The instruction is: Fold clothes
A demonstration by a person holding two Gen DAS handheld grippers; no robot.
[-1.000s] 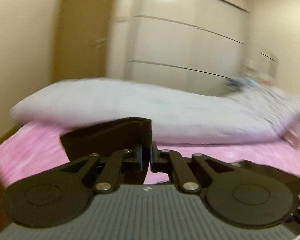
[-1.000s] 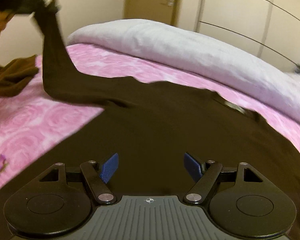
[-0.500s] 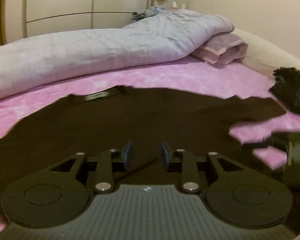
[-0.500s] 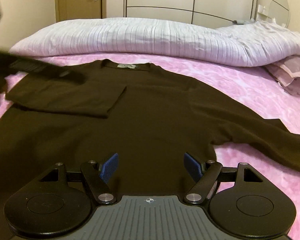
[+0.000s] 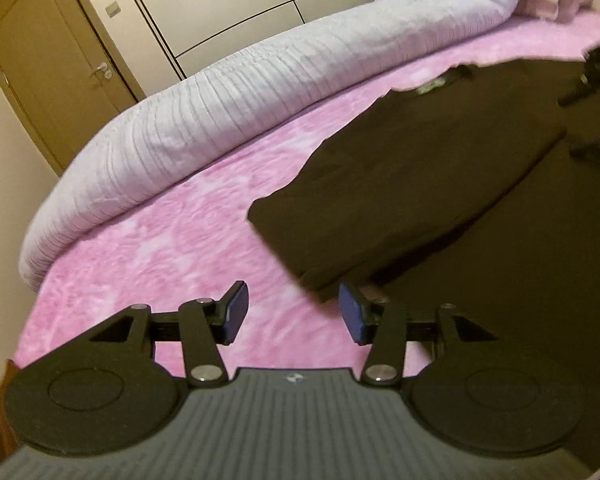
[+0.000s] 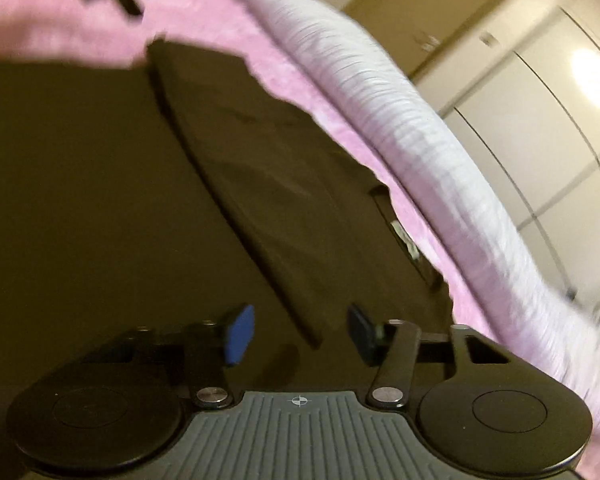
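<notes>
Left wrist view: dark brown sweater (image 5: 440, 184) lies flat on the pink bedspread (image 5: 172, 248), 1 sleeve folded inward across its body, neck label toward the rolled white duvet (image 5: 260, 80). Left gripper (image 5: 293, 309) hovers over the bedspread at the folded sleeve's edge, jaws spread apart, nothing between the 2 blue pads (image 5: 236, 310). Right wrist view, blurred: right gripper (image 6: 300, 332) sits above the sweater (image 6: 140, 200), jaws likewise apart and empty, the sleeve's fold line running ahead of it. Beyond the duvet (image 6: 420, 140) stand white wardrobe doors (image 5: 220, 8) and a brown door (image 5: 48, 64).
</notes>
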